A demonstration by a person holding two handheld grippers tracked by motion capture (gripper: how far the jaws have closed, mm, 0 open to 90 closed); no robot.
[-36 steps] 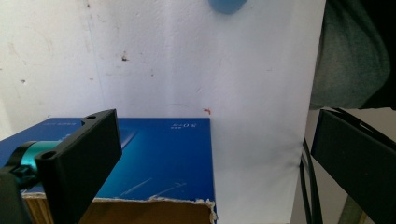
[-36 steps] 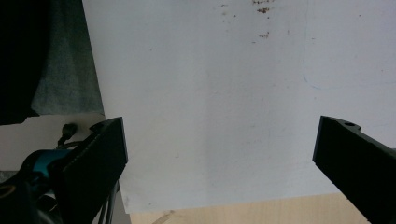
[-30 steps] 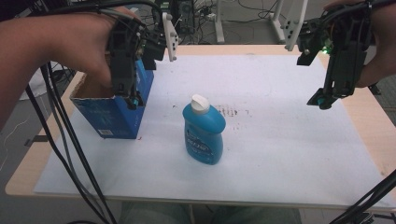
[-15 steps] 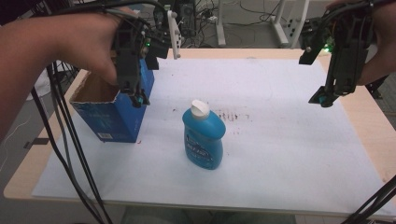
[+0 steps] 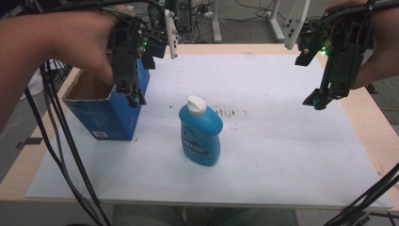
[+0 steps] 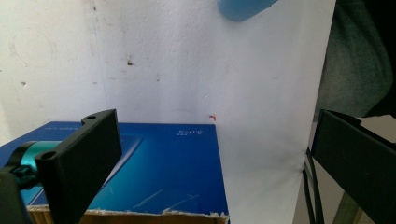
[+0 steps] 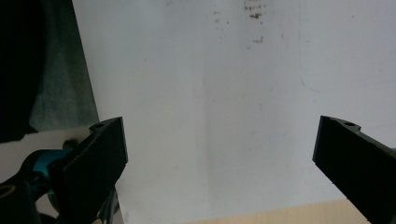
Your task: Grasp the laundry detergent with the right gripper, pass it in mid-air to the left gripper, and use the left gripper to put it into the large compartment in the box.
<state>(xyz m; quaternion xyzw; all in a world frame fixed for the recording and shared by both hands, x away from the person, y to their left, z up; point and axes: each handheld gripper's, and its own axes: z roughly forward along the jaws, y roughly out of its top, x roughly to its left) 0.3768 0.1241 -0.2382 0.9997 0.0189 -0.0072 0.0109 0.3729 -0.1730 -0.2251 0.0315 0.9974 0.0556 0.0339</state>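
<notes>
A blue cardboard box with an open top stands at the left of the white sheet. My left gripper hangs open over the box's right rim. In the left gripper view the jaws of my left gripper stand wide apart above the box's blue outer wall, holding nothing. A blue bottle with a white cap stands upright mid-table, and its edge, the bottle, shows at the top of that view. My right gripper is open in the air over the sheet's right side; its jaws are empty.
The white sheet covers most of the wooden table. Dark cables hang off the left edge. Small brown stains mark the sheet behind the bottle. A person's lap lies beyond the near edge.
Almost nothing has changed. The left hand shifted slightly over the box; the right gripper, box and bottle hold their places.
</notes>
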